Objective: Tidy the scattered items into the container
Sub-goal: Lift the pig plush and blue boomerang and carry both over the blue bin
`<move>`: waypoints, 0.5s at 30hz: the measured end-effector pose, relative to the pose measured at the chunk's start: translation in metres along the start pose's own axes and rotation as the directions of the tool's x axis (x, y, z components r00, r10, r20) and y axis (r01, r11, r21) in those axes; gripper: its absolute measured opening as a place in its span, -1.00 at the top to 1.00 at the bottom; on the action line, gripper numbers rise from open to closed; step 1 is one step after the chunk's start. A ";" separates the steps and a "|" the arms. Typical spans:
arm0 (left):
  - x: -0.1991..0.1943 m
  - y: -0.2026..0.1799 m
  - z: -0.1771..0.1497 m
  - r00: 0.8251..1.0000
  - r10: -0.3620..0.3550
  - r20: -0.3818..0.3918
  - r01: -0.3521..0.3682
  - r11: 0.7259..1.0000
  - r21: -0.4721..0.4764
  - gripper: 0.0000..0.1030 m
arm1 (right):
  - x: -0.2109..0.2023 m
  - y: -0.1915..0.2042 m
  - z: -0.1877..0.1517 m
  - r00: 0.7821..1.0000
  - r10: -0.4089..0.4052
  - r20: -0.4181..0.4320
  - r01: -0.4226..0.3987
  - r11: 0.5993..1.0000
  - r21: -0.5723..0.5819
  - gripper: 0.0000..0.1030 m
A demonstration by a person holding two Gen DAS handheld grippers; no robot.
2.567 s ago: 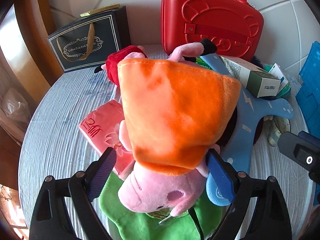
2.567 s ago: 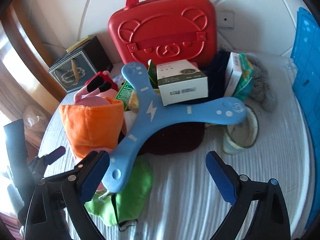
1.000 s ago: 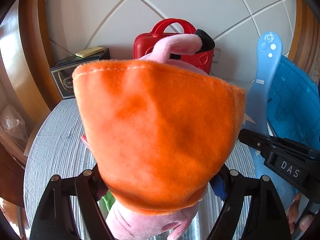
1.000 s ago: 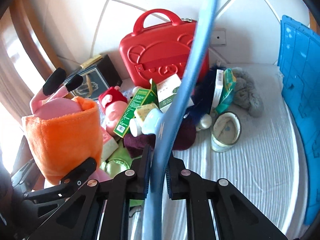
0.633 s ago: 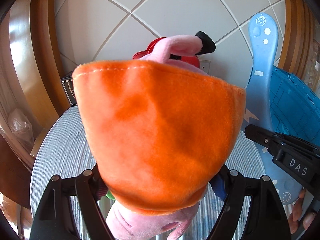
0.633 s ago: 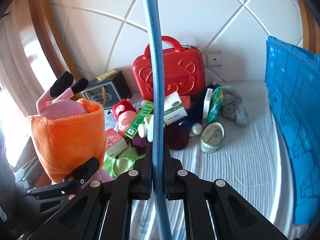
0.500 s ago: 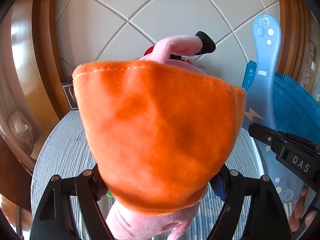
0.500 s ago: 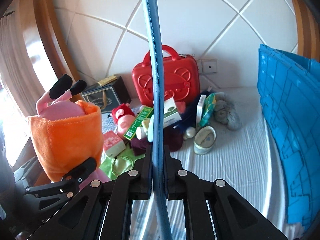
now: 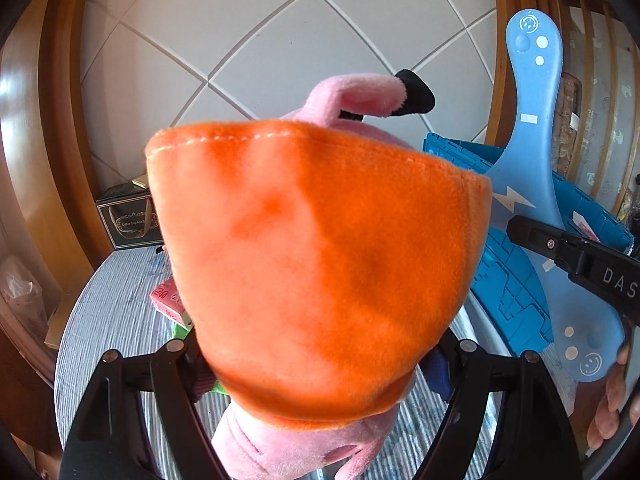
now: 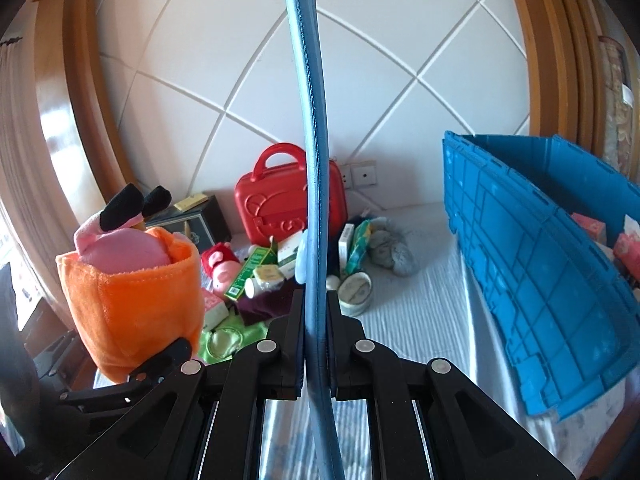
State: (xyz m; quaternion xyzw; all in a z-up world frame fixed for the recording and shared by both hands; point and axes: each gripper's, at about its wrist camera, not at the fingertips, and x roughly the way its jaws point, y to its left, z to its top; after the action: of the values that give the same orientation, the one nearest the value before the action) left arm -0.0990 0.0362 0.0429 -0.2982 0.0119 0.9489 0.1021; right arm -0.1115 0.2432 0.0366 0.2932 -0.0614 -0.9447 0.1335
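Note:
My left gripper is shut on a pink plush pig in an orange dress, held upside down and high above the table; the toy fills the left wrist view and hides both pads. The same toy shows at the left of the right wrist view. My right gripper is shut on a flat blue boomerang, seen edge-on and standing upright. Its face shows at the right of the left wrist view. The blue crate stands to the right, with a few small packs inside.
A pile stays on the round striped table: a red bear case, a dark gift bag, a small red-and-pink plush, boxes, a grey plush, a tape roll, green cloth. Fingers of a hand show low right.
Both grippers have risen and swung right with their loads. The pile has shrunk and dropped in view, and the blue crate has come further into both views.

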 end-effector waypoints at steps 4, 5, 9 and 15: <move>-0.005 -0.021 0.014 0.999 -0.016 0.027 0.015 1.000 0.023 -0.55 | -0.026 -0.016 0.015 0.999 -0.023 0.047 0.022 1.000 0.005 0.84; -0.005 -0.028 0.018 0.999 -0.018 0.035 0.017 0.999 0.029 -0.55 | -0.032 -0.022 0.019 0.998 -0.026 0.060 0.026 1.000 0.007 0.84; -0.001 -0.065 0.038 0.997 -0.036 0.067 0.032 0.998 0.063 -0.55 | -0.056 -0.055 0.038 0.992 -0.044 0.122 0.041 0.999 0.024 0.83; 0.005 -0.152 0.081 0.989 -0.035 0.143 0.021 0.994 0.103 -0.55 | -0.091 -0.135 0.074 0.975 -0.066 0.211 0.064 0.998 0.013 0.83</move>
State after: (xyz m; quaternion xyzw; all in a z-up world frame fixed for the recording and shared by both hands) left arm -0.1181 0.1925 0.1123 -0.2233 0.0483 0.9647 0.1310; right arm -0.1106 0.4017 0.1200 0.1937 -0.0687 -0.9741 0.0944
